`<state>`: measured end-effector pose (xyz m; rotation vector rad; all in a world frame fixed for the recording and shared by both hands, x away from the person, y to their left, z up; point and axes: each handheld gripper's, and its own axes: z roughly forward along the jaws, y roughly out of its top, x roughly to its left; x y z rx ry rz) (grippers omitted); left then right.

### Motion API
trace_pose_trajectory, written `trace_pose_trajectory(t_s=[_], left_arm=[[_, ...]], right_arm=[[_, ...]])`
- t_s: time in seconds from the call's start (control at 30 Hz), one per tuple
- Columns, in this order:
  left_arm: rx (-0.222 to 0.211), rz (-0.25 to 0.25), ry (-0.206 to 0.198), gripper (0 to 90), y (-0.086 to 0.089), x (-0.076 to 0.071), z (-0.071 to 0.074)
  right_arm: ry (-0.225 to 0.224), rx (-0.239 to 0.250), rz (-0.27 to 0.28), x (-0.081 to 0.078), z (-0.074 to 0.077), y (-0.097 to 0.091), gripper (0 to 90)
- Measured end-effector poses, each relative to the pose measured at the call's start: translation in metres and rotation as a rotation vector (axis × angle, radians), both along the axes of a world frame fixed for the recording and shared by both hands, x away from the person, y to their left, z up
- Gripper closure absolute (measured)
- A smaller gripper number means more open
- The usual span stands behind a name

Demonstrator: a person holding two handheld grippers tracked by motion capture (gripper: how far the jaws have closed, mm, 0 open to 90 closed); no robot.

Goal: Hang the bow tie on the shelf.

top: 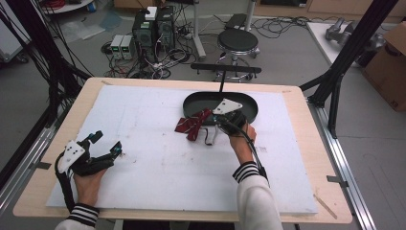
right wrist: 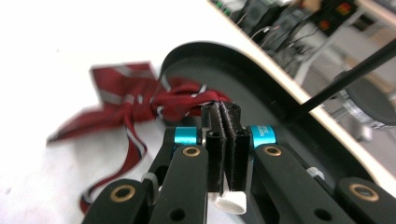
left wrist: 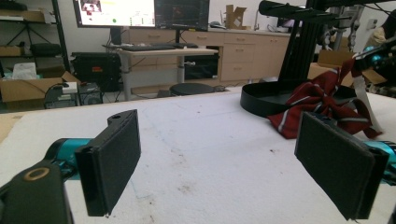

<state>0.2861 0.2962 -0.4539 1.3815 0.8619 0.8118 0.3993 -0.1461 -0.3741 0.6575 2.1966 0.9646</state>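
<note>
— At the black tray's near rim, what have you got?
— Your right gripper is clamped on the red striped bow tie, jaws pressed together on the fabric. The tie drapes from the rim onto the white mat, long axis running away from the tray toward your left.
— And your other hand?
— Your left gripper rests well left of the tray (jaws spread wide, nothing between), pointing toward it.
</note>
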Motion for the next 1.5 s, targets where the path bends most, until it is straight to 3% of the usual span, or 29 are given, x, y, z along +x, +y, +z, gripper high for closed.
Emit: trace_pose_trajectory(t_s=[0.03,0.1,0.2,0.33,0.6,0.8,0.9,1.07,1.5], left_arm=[[0.001,0.000,0.000,14.9,0.000,0.000,0.000],[0.001,0.000,-0.001,14.9,0.000,0.000,0.000],[0.000,0.000,0.000,14.9,0.000,0.000,0.000],[0.002,0.001,0.000,14.9,0.000,0.000,0.000],[0.003,0.001,0.000,14.9,0.000,0.000,0.000],[0.002,0.000,-0.001,14.9,0.000,0.000,0.000],[0.002,0.001,-0.002,14.9,-0.001,0.000,0.000],[0.001,-0.001,0.001,14.9,0.000,0.000,0.000],[-0.007,0.003,0.001,14.9,0.000,0.000,0.000]], right_arm=[[-0.036,0.027,-0.010,-0.002,0.004,-0.001,88.5],[-0.045,0.035,-0.014,-0.003,0.006,-0.001,88.5],[-0.074,0.110,-0.037,-0.005,0.011,-0.006,88.5],[-0.094,0.158,-0.060,-0.007,0.018,-0.010,88.5],[-0.161,0.175,-0.076,-0.005,0.038,-0.006,88.5],[-0.168,0.190,-0.092,0.000,0.050,-0.005,88.5],[-0.172,0.226,-0.098,0.003,0.054,-0.007,88.5],[-0.167,0.245,-0.113,0.010,0.059,-0.010,88.5],[-0.172,0.282,-0.134,0.042,0.077,-0.002,88.5]])
